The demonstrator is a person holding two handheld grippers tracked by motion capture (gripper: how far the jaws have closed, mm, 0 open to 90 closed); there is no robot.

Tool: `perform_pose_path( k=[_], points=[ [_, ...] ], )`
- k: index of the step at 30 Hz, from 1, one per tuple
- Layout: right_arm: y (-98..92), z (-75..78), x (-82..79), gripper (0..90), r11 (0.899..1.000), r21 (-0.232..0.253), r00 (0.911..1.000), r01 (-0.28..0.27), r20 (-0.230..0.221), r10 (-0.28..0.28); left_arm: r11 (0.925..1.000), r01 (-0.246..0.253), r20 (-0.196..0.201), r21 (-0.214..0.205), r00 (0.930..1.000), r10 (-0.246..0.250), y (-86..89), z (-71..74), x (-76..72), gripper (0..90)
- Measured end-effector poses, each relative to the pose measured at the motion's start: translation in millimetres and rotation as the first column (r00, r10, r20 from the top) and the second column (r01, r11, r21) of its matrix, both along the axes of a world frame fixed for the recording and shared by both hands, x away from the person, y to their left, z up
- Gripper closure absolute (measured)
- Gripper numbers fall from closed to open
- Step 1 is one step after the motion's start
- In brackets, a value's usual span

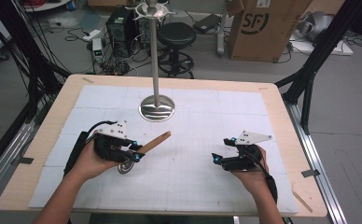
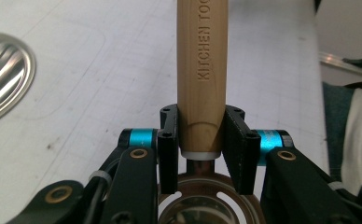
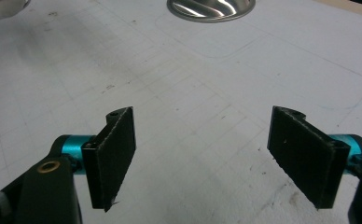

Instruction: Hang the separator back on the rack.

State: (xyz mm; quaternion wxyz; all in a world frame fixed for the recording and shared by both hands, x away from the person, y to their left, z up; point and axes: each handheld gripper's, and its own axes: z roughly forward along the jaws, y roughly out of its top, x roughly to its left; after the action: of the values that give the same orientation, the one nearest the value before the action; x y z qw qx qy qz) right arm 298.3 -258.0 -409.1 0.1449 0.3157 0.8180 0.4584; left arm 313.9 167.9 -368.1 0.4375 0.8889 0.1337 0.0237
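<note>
My left gripper [image 1: 137, 151] [image 2: 200, 140] is shut on the wooden handle [image 1: 155, 141] [image 2: 201, 70] of a kitchen utensil, near where the handle meets its slotted metal head [image 1: 125, 167] [image 2: 207, 200]. The handle is stamped "KITCHEN TOO..." and points up and away toward the stand. A metal stand with a round base [image 1: 156, 108] [image 2: 2, 79] [image 3: 210, 7] and a tall pole [image 1: 154, 56] is at the middle back of the mat. At the right, my right gripper [image 1: 220, 149] [image 3: 202, 154] is open over the bare mat, nothing between its jaws.
A white gridded mat [image 1: 207, 116] covers the wooden table [image 1: 58, 98]. A small wooden stick [image 1: 302, 200] lies at the table's front right corner. Behind the table are a black stool [image 1: 176, 35], a cardboard box [image 1: 263, 25] and cables on the floor.
</note>
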Motion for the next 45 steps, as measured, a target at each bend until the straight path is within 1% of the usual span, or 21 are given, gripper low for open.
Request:
perform_pose_path(
  k=[1, 2, 4, 7, 8, 11, 14, 16, 18, 20, 21, 24, 25, 26, 31, 33, 37, 40, 42, 44, 45],
  points=[
    [0.1, 0.0, -0.1, 22.4, 1.0, 0.0, 1.0, 0.001, -0.001, -0.001, 1.0, -0.001, 0.011, -0.004, 0.9999, 0.001, -0.2, 1.9, -0.4, 69.1],
    [0.1, 0.0, 0.0, 22.4, 1.0, 0.0, 1.0, 0.0, 0.0, 0.0, 1.0, 0.004, 0.006, -0.008, 1.0, -0.004, -0.3, 3.7, -0.1, 69.1],
    [0.1, 0.0, 0.0, 22.4, 1.0, 0.0, 1.0, 0.001, -0.001, -0.001, 0.9998, 0.015, 0.019, -0.014, 0.9997, -0.015, -1.9, 9.4, 0.7, 69.0],
    [-0.1, 0.0, 0.1, 22.4, 1.0, 0.0, 1.0, 0.0, 0.0, 0.0, 0.9997, 0.018, 0.028, -0.015, 0.9995, -0.018, -2.9, 12.5, 1.3, 69.0],
    [-0.1, 0.0, 0.1, 22.4, 1.0, 0.002, 1.0, 0.0, -0.001, 0.0, 0.9997, 0.021, 0.024, -0.01, 0.9995, -0.021, -2.3, 14.3, 2.4, 69.0],
    [-0.4, 0.1, 0.1, 22.4, 1.0, 0.003, 1.0, 0.001, -0.002, -0.001, 1.0, 0.006, 0.041, 0.0, 0.9992, -0.006, 1.8, 22.7, 5.5, 69.0],
    [-0.7, 0.0, 0.3, 22.4, 1.0, 0.004, 1.0, 0.002, -0.004, -0.002, 0.9989, -0.017, 0.049, -0.045, 0.9986, 0.019, 9.6, 33.5, 8.1, 69.0],
    [-0.7, 0.0, 0.4, 22.4, 1.0, 0.004, 1.0, 0.002, -0.006, -0.002, 0.9951, -0.055, 0.066, -0.082, 0.996, 0.06, 16.5, 43.5, 10.0, 69.0],
    [-0.6, -0.1, 0.6, 22.4, 1.0, 0.005, 1.0, 0.001, -0.005, -0.001, 0.994, -0.065, 0.073, -0.088, 0.9948, 0.071, 18.6, 46.6, 11.1, 69.0],
    [-0.3, -0.2, 0.6, 22.4, 1.0, 0.002, 1.0, -0.001, -0.005, 0.001, 0.9899, -0.088, 0.086, -0.111, 0.9915, 0.098, 22.5, 53.1, 12.2, 69.0],
    [-0.3, -0.2, 0.6, 22.4, 1.0, 0.003, 1.0, -0.001, -0.004, 0.001, 0.9872, -0.096, 0.082, -0.128, 0.9909, 0.107, 24.4, 55.7, 13.2, 69.0],
    [-0.6, -0.2, 0.8, 22.4, 1.0, 0.004, 1.0, -0.001, -0.002, 0.001, 0.9813, -0.118, 0.097, -0.152, 0.9862, 0.134, 29.9, 62.7, 15.3, 69.0],
    [-0.6, -0.2, 0.8, 22.4, 1.0, 0.004, 1.0, 0.0, -0.004, 0.0, 0.9805, -0.125, 0.107, -0.151, 0.9841, 0.142, 31.6, 65.2, 15.8, 69.0],
    [-0.7, -0.4, 1.2, 22.4, 1.0, 0.005, 1.0, -0.001, -0.003, 0.001, 0.9773, -0.135, 0.11, -0.163, 0.9819, 0.154, 33.0, 67.4, 16.1, 69.0],
    [-0.1, -0.9, 1.7, 22.4, 1.0, 0.005, 1.0, -0.002, -0.004, 0.002, 0.9658, -0.16, 0.131, -0.204, 0.9731, 0.189, 38.1, 80.6, 19.4, 69.0],
    [0.0, -1.0, 1.8, 22.4, 1.0, 0.003, 1.0, -0.003, -0.005, 0.003, 0.9613, -0.164, 0.135, -0.221, 0.971, 0.197, 39.4, 86.6, 21.6, 69.0],
    [-0.5, -0.7, 1.8, 22.4, 1.0, 0.005, 1.0, -0.006, -0.002, 0.006, 0.9561, -0.16, 0.144, -0.245, 0.9693, 0.2, 42.0, 97.7, 27.0, 69.0],
    [-0.9, -0.6, 1.6, 22.4, 1.0, 0.005, 1.0, -0.003, -0.004, 0.003, 0.9569, -0.162, 0.15, -0.241, 0.968, 0.201, 42.4, 105.8, 31.2, 69.0],
    [-0.9, -0.5, 1.5, 22.4, 1.0, 0.007, 1.0, -0.004, -0.004, 0.004, 0.9552, -0.162, 0.148, -0.247, 0.968, 0.203, 42.6, 110.3, 34.1, 69.0],
    [-1.2, -0.2, 1.2, 22.4, 1.0, 0.007, 1.0, -0.003, -0.004, 0.003, 0.9592, -0.164, 0.157, -0.23, 0.9666, 0.203, 43.5, 115.7, 36.9, 69.0],
    [-1.2, -0.2, 1.2, 22.4, 1.0, 0.007, 1.0, -0.003, -0.004, 0.003, 0.9584, -0.162, 0.156, -0.235, 0.9669, 0.202, 44.3, 118.2, 38.3, 69.0]
  ],
)
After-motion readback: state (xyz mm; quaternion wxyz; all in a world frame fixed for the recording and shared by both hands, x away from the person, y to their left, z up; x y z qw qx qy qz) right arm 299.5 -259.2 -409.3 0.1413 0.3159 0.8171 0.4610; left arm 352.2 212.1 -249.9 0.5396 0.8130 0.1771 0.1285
